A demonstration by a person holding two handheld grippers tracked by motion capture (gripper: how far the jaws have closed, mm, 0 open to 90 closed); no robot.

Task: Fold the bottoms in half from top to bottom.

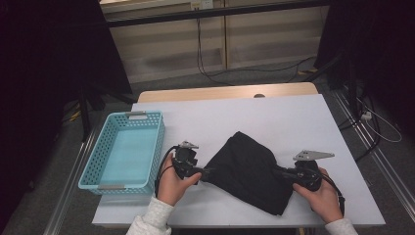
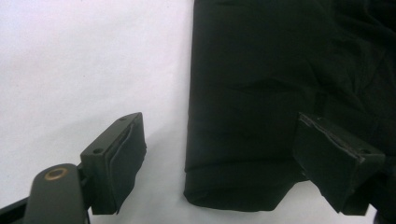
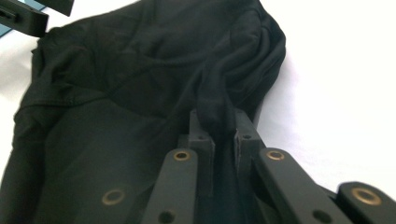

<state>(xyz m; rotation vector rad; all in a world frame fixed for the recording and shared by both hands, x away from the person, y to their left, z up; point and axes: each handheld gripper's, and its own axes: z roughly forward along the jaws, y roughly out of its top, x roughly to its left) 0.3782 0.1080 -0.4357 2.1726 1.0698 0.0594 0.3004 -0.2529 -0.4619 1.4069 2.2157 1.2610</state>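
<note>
Now my right gripper [image 3: 219, 133] has its jaws pinched on a bunched fold of the black cloth [image 1: 247, 169], which lies on the desk [image 1: 293, 117] right of the basket [image 1: 125, 149]. My left gripper [image 2: 219, 163] gapes wide around the cloth's corner, gripping nothing. I judge we're mid-grasp: the left must close next, then fold.

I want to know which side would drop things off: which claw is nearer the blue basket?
Left. The left claw sits just beside the blue basket, open at the black cloth's corner. The right claw is beyond the cloth, shut on a fold.
</note>
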